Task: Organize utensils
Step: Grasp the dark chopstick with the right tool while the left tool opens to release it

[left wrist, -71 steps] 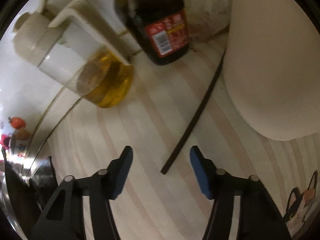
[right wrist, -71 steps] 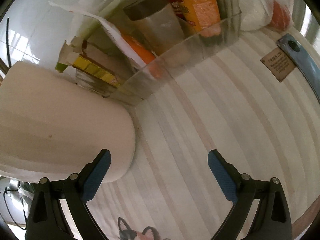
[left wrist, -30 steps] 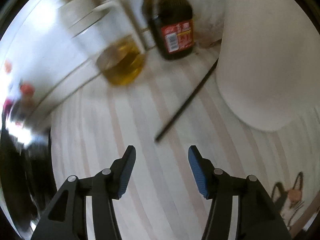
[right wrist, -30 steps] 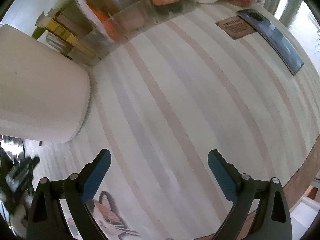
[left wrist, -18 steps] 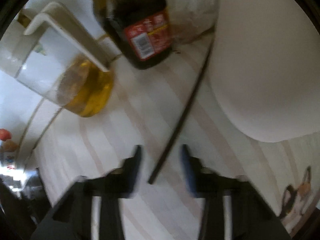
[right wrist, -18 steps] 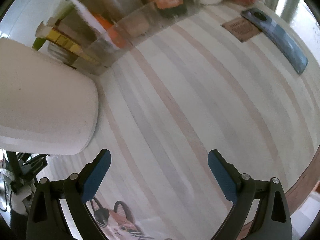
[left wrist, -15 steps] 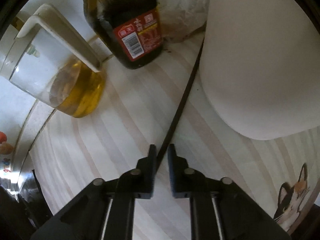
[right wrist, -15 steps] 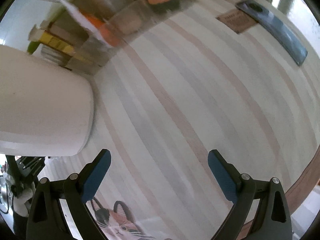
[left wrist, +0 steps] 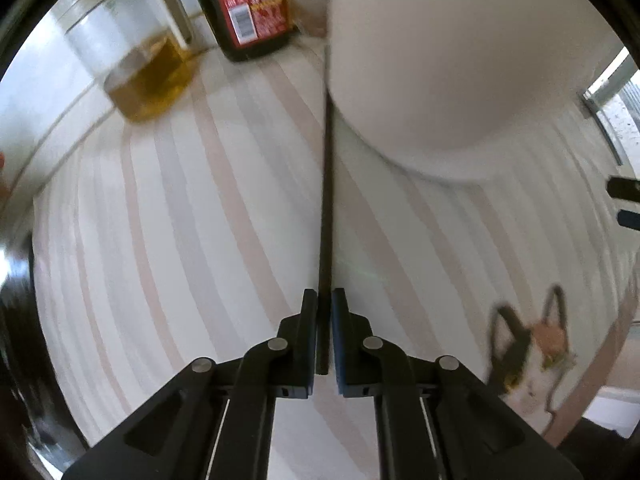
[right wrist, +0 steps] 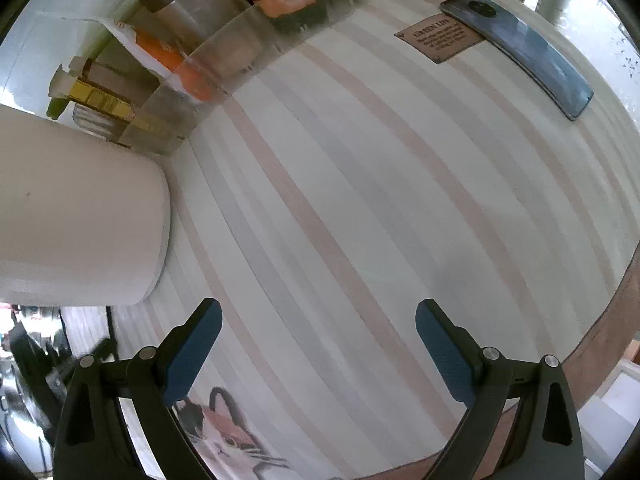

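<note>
The left gripper [left wrist: 324,308] has its jaws clamped on a thin dark chopstick [left wrist: 326,184] running alongside the cream cylindrical container [left wrist: 440,60]. The right gripper [right wrist: 318,320] hangs wide open over bare striped tabletop [right wrist: 360,200].

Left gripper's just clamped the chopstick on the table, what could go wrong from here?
The left gripper pinches the chopstick only near its end, so the long free part may droop or twist loose when lifted. Its far tip runs close beside the white container and points toward the sauce bottle; swinging it could knock either.
</note>
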`<state>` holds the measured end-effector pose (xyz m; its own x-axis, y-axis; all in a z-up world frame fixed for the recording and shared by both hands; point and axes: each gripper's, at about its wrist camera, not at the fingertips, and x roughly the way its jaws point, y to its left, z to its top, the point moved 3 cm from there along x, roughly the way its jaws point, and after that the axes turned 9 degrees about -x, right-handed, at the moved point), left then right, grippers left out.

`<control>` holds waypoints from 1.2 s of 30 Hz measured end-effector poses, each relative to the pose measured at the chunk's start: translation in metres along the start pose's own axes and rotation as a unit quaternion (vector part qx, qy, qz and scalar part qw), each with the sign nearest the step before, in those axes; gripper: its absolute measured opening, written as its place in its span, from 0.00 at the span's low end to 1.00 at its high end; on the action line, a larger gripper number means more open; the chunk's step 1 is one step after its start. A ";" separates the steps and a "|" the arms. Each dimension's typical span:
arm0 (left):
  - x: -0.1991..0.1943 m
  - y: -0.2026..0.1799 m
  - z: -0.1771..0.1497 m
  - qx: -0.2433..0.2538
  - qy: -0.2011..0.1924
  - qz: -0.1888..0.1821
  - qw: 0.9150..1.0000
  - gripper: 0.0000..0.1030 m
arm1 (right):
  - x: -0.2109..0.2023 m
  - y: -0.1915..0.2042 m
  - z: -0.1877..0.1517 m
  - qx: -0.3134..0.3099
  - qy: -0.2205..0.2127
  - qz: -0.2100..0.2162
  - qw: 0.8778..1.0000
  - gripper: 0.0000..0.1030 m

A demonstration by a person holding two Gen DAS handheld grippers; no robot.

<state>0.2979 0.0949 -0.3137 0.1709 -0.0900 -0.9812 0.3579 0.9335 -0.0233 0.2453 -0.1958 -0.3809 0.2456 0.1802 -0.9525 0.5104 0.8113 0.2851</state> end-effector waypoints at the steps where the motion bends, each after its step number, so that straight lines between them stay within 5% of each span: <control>1: -0.002 -0.006 -0.012 -0.007 0.002 -0.003 1.000 0.05 | -0.002 -0.008 0.004 -0.002 0.001 -0.001 1.000 0.96; 6: -0.011 -0.024 -0.054 -0.058 0.006 -0.010 0.998 0.05 | -0.009 -0.011 -0.002 -0.018 0.010 0.002 1.000 0.96; 10: -0.032 -0.002 -0.078 -0.149 -0.025 0.041 0.988 0.12 | -0.022 0.011 -0.019 -0.063 0.011 -0.001 0.998 0.96; 12: -0.044 0.018 -0.087 -0.197 -0.045 0.084 0.976 0.23 | -0.026 0.036 -0.032 -0.108 0.010 -0.008 0.994 0.96; 14: -0.051 0.035 -0.094 -0.234 -0.068 0.121 0.962 0.63 | -0.024 0.070 -0.043 -0.155 0.015 -0.001 0.988 0.96; 18: -0.046 0.079 -0.110 -0.289 -0.080 0.168 0.939 0.71 | -0.012 0.145 -0.063 -0.229 0.017 0.010 0.973 0.95; 21: -0.030 0.115 -0.111 -0.319 -0.067 0.161 0.932 0.91 | 0.004 0.200 -0.073 -0.273 0.022 0.005 0.962 0.89; 24: -0.025 0.119 -0.123 -0.336 -0.058 0.145 0.929 0.92 | 0.034 0.243 -0.074 -0.312 0.032 -0.033 0.949 0.75; 26: -0.021 0.125 -0.124 -0.340 -0.056 0.135 0.929 0.96 | 0.056 0.259 -0.073 -0.324 0.060 -0.049 0.943 0.52; 27: -0.020 0.127 -0.126 -0.342 -0.057 0.129 0.929 0.98 | 0.061 0.263 -0.072 -0.330 0.061 -0.059 0.940 0.50; 29: -0.015 0.132 -0.125 -0.343 -0.057 0.117 0.930 0.99 | 0.061 0.273 -0.076 -0.352 0.051 -0.066 0.932 0.24; 32: -0.017 0.129 -0.129 -0.337 -0.056 0.111 0.933 0.99 | 0.057 0.274 -0.089 -0.385 0.050 -0.078 0.918 0.09; 36: -0.019 0.110 -0.134 -0.315 -0.047 0.111 0.941 0.99 | 0.047 0.255 -0.112 -0.424 0.070 -0.089 0.899 0.06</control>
<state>0.2108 0.2455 -0.3237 0.2686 0.1288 -0.9546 -0.3067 0.9509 0.0420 0.2943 0.0816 -0.3654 0.0867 0.0254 -0.9959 -0.2947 0.9556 -0.0012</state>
